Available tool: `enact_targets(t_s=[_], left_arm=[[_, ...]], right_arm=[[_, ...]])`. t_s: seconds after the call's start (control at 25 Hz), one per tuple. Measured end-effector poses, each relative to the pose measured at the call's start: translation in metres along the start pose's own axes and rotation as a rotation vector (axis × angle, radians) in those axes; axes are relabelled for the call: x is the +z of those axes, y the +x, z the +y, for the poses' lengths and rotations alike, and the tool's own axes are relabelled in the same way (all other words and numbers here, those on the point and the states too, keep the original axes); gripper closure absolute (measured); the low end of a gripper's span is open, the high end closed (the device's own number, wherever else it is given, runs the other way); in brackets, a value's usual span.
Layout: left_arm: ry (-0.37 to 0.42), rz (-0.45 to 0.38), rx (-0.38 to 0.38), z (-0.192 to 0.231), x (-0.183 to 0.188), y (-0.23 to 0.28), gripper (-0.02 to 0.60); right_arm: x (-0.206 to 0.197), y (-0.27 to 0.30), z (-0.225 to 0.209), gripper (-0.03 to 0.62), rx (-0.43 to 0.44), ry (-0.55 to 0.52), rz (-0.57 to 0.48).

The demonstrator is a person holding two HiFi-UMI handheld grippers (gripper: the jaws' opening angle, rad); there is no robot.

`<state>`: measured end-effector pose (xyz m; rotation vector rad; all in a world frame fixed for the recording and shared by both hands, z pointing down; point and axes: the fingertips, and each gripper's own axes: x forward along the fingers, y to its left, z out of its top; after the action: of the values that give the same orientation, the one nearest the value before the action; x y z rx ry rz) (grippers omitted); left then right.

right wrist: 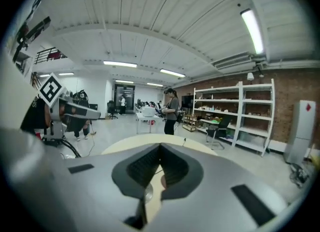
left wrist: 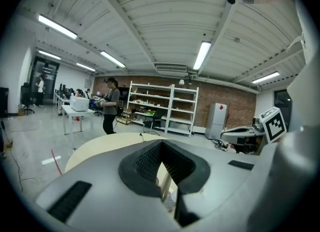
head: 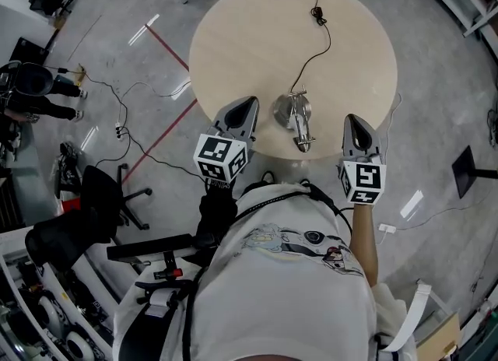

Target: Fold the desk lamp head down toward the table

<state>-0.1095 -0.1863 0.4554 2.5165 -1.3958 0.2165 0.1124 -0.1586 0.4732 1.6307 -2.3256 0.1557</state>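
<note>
A silver desk lamp [head: 295, 119] lies low on the round pale wood table [head: 233, 33], close to its near edge. Its round base is at the left and its head points toward me. A black cord [head: 318, 44] runs from it to the table's far side. My left gripper [head: 247, 103] hovers just left of the lamp, shut and holding nothing. My right gripper [head: 352, 120] is off to the lamp's right over the table edge, also shut and holding nothing. Neither touches the lamp. In the left gripper view the left gripper [left wrist: 161, 143] points level across the table [left wrist: 100, 148]; the right gripper [right wrist: 160, 147] does likewise.
A black office chair [head: 93, 212] stands on the floor at my left, with cables and a red tape line [head: 167, 130] nearby. A black stand [head: 471, 169] is on the floor at the right. A person [left wrist: 110, 105] stands by shelves [left wrist: 165, 108] beyond the table.
</note>
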Motion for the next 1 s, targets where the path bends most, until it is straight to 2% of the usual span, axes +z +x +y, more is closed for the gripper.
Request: enact_targets(t_s=[0.56, 1.0], left_arm=[[0.052, -0.110, 0.086, 0.017, 0.033, -0.017, 0.581], [0.143, -0.285, 0.102, 0.008, 0.062, -0.029, 0.581]], right_arm=[[0.053, -0.004, -0.006, 0.588, -0.027, 0.058, -0.152], [0.064, -0.011, -0.008, 0.588, -0.046, 0.080, -0.263]])
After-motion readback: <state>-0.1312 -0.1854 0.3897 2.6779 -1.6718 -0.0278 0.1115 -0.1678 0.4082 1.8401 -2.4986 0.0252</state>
